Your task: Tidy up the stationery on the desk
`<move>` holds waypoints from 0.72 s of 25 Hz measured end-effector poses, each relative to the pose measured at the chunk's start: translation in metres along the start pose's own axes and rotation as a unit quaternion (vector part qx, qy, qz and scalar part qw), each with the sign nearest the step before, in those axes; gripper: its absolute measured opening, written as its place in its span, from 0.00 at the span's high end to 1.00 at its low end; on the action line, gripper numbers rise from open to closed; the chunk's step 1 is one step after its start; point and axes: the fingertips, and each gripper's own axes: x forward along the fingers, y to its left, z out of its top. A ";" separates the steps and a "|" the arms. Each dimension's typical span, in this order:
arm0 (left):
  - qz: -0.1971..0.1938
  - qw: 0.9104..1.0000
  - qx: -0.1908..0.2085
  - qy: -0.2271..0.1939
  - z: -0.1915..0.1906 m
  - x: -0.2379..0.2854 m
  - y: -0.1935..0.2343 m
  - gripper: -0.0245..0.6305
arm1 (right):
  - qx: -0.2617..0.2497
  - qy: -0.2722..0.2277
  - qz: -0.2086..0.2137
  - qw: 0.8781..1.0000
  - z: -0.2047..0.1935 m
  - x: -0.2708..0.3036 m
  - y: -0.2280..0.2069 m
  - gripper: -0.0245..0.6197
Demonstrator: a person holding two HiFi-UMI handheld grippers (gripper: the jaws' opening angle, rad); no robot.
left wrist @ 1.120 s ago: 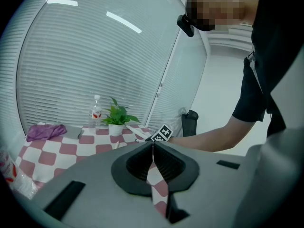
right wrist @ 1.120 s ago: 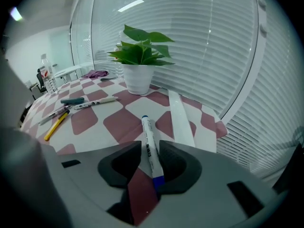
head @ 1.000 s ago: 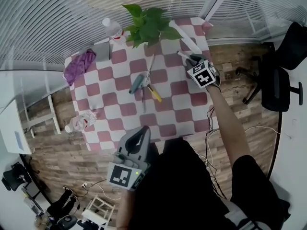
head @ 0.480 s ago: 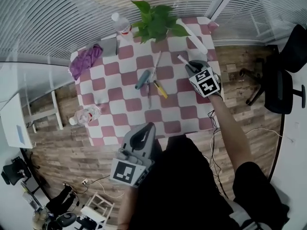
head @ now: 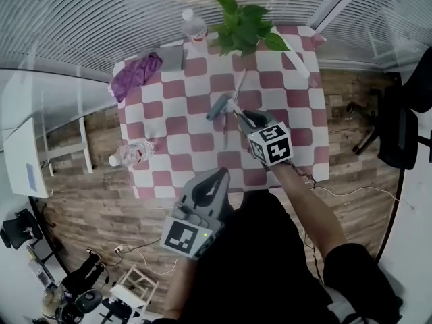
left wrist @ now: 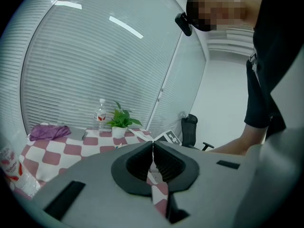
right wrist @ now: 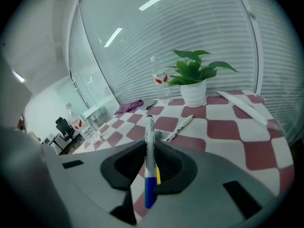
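My right gripper (head: 241, 117) hovers over the middle of the checkered table (head: 300, 162), its jaws closed during the last second and now shut on a white pen with a blue end (right wrist: 149, 127) that stands upright between them. Below it on the cloth lie a grey marker (head: 217, 106), a white pen (head: 238, 85) and a thin pen (head: 225, 139). In the right gripper view a yellow pen (right wrist: 157, 175) shows just under the jaws. My left gripper (head: 217, 175) hangs shut and empty off the table's near edge, its jaws (left wrist: 153, 148) pressed together.
A potted plant (head: 246, 22), a water bottle (head: 194, 25), a purple cloth (head: 135, 76) and a grey pouch (head: 172, 58) sit along the far side. A long white strip (head: 297, 61) lies at the far right, a lying bottle (head: 131, 154) at the left edge. An office chair (head: 398, 130) stands to the right.
The right gripper has moved from the table's right edge to the pens in the middle, carrying the white pen. The left gripper has stayed near the front edge.
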 end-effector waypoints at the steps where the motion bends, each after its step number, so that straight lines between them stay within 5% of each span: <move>1: 0.001 1.000 -0.002 0.001 -0.001 -0.004 0.003 0.91 | 0.012 -0.001 0.002 1.000 -0.003 0.004 0.010 0.83; 11: -0.007 1.000 0.005 -0.003 0.002 -0.056 0.042 0.91 | 0.122 0.002 -0.010 0.992 -0.029 0.040 0.098 0.83; 18: -0.024 1.000 0.014 0.002 -0.002 -0.100 0.079 0.91 | 0.221 -0.023 -0.042 0.974 -0.041 0.074 0.131 0.83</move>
